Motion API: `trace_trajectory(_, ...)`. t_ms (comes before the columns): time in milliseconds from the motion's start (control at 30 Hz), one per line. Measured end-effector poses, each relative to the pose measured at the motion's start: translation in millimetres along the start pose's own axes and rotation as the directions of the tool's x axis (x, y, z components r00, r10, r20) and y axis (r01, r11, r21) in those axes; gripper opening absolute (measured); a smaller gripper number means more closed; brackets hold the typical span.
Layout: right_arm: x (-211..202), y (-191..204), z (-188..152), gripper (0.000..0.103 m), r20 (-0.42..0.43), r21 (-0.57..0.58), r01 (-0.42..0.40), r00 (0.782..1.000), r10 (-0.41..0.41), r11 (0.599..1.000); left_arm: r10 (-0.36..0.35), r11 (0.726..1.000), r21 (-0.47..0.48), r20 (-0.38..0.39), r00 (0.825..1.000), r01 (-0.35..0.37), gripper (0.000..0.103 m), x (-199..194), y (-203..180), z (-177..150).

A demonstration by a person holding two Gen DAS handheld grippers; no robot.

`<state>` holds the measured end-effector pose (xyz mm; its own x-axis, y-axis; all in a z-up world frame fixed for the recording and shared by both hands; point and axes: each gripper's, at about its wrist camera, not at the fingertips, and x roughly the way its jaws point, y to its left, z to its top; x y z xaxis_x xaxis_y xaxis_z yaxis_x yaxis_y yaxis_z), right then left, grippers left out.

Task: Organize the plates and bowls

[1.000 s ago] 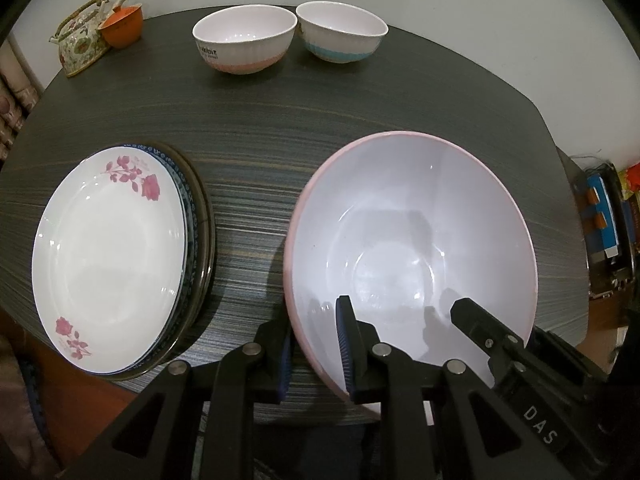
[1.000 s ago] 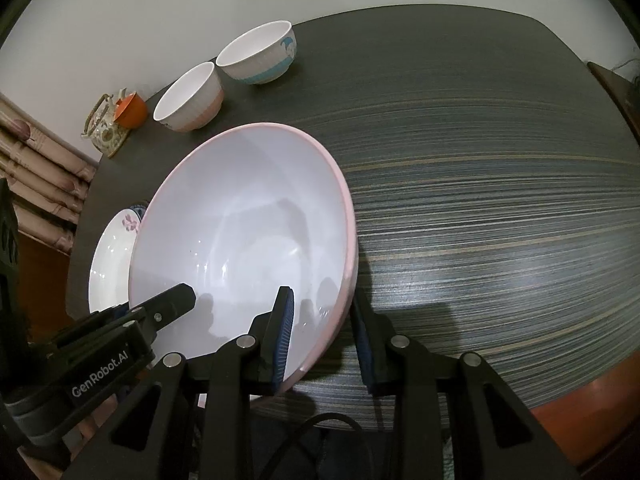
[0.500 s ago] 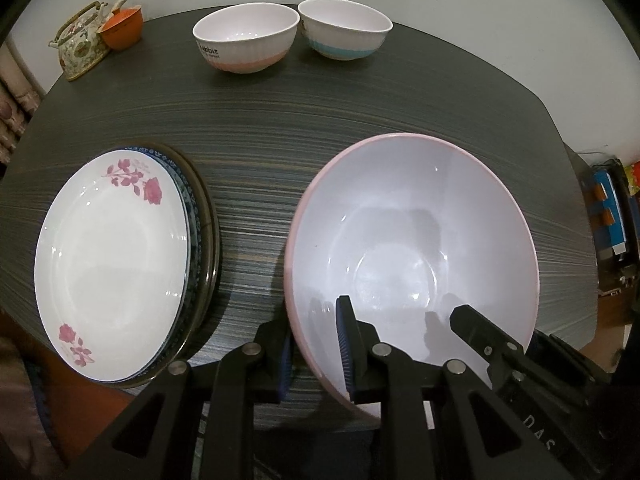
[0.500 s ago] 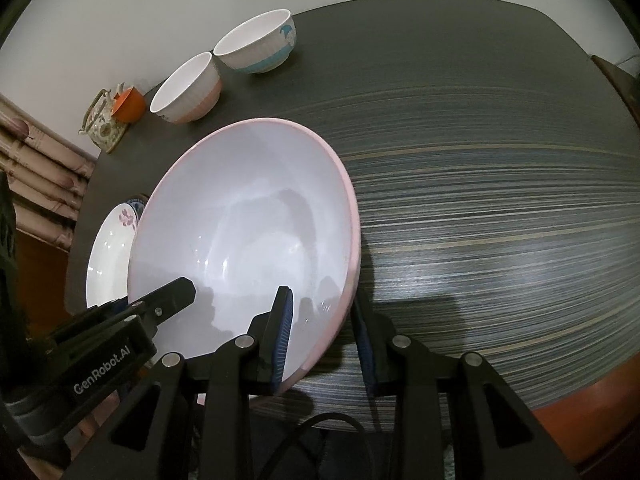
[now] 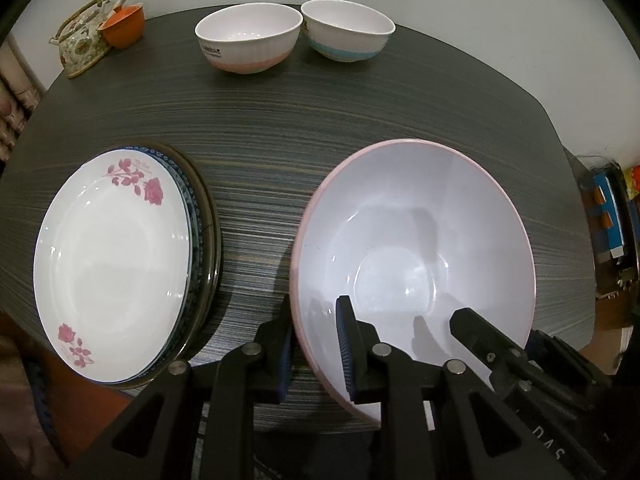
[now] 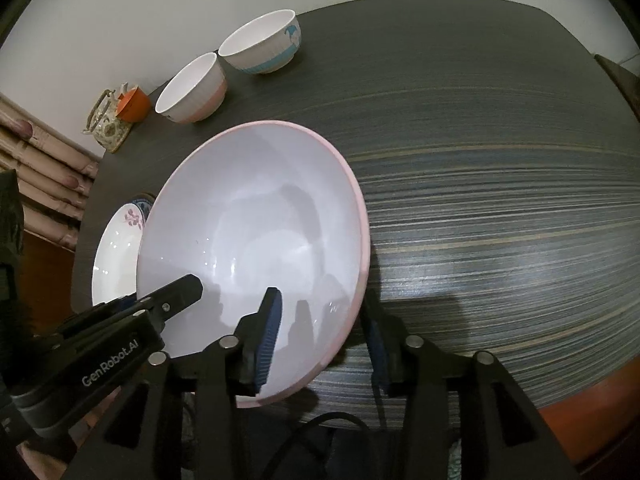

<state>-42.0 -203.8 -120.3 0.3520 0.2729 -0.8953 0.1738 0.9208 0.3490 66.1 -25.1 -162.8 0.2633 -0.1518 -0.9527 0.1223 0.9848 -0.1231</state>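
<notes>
The pink-rimmed bowl (image 5: 416, 248), glossy and round, sat on the streaked dark desk (image 5: 280, 128); the left gripper (image 5: 316, 344) pinched its rim. The right gripper (image 6: 324, 336) had just been opening, jaws loose astride the rim.

Tabletop (image 6: 500, 200) right of big bowl (image 6: 256, 216) bare; plate stack (image 5: 116, 256) blocks left.

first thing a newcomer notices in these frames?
The big pink-rimmed bowl at the table's near edge, a claw on each side of its rim. The left claw pinches the rim; the right claw has just been opening and now straddles it, pads clear. Next, the rose-patterned plate topping a stack to the bowl's left.
</notes>
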Motion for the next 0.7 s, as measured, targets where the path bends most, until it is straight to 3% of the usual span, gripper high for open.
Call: trace_trajectory(700,-14.3,-1.8,9.8,0.047,0.059,0.001,0.023,0.998,-0.023,1.0,-0.025,0.998,-0.05,0.027,0.999,0.026,0.023,-14.1,18.5,5.7)
